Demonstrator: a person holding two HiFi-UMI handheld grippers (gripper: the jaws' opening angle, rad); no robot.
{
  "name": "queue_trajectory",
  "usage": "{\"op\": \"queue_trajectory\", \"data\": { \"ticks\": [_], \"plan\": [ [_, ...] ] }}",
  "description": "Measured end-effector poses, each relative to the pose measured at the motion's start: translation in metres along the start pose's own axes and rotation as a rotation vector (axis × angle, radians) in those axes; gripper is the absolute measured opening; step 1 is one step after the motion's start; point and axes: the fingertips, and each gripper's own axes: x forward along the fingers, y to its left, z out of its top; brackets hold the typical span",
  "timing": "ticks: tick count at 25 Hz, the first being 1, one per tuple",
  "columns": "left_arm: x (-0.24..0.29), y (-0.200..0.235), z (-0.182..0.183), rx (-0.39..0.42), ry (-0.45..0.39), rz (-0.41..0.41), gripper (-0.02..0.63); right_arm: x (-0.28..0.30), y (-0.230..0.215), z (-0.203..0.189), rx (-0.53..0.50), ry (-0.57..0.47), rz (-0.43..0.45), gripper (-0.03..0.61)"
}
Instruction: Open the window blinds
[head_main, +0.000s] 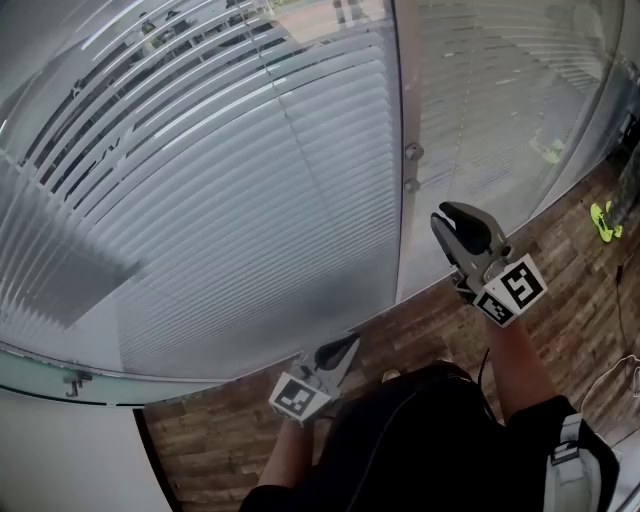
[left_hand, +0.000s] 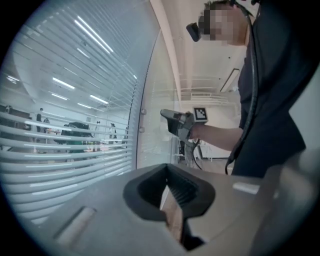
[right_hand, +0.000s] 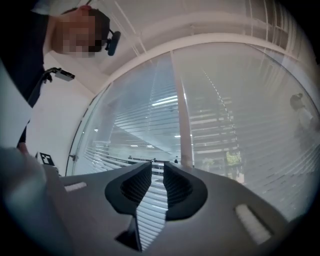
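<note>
1. Head view: the white horizontal-slat window blinds (head_main: 250, 200) hang behind curved glass, most slats tilted shut. Two small round metal knobs (head_main: 413, 152) sit on the grey vertical frame post (head_main: 400, 90).
2. The right gripper (head_main: 452, 218) is raised just below and right of those knobs. Its jaws stand a narrow gap apart with nothing between them.
3. The left gripper (head_main: 345, 348) hangs low over the brown wooden plank floor (head_main: 560, 300), jaws together and empty.
4. The knobs probably work the slats. Square the right jaws on one knob, widen them, close firmly, then turn slowly.

Top of blinds (head_main: 230, 200) beyond view's edge
</note>
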Motion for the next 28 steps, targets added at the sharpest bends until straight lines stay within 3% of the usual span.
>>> {"op": "queue_trajectory", "data": {
  "ticks": [2, 6, 10, 17, 28],
  "plan": [
    [0.003, 0.000, 0.011, 0.005, -0.016, -0.001, 0.005, -0.012, 0.018, -0.001, 0.022, -0.045, 0.076, 0.011],
    [0.005, 0.003, 0.031, 0.026, -0.042, -0.005, 0.005, -0.029, 0.055, -0.022, 0.085, -0.045, 0.216, 0.006],
    [0.009, 0.003, 0.038, 0.028, -0.053, -0.013, 0.004, -0.047, 0.080, -0.040, 0.153, -0.022, 0.303, 0.006],
    [0.013, 0.008, 0.036, 0.024, -0.046, -0.004, 0.004, -0.070, 0.105, -0.077, 0.220, 0.055, 0.370, 0.006],
    [0.027, -0.003, 0.044, 0.036, -0.059, 0.004, 0.003, -0.071, 0.104, -0.079, 0.226, 0.068, 0.426, 0.006]
  ]
}}
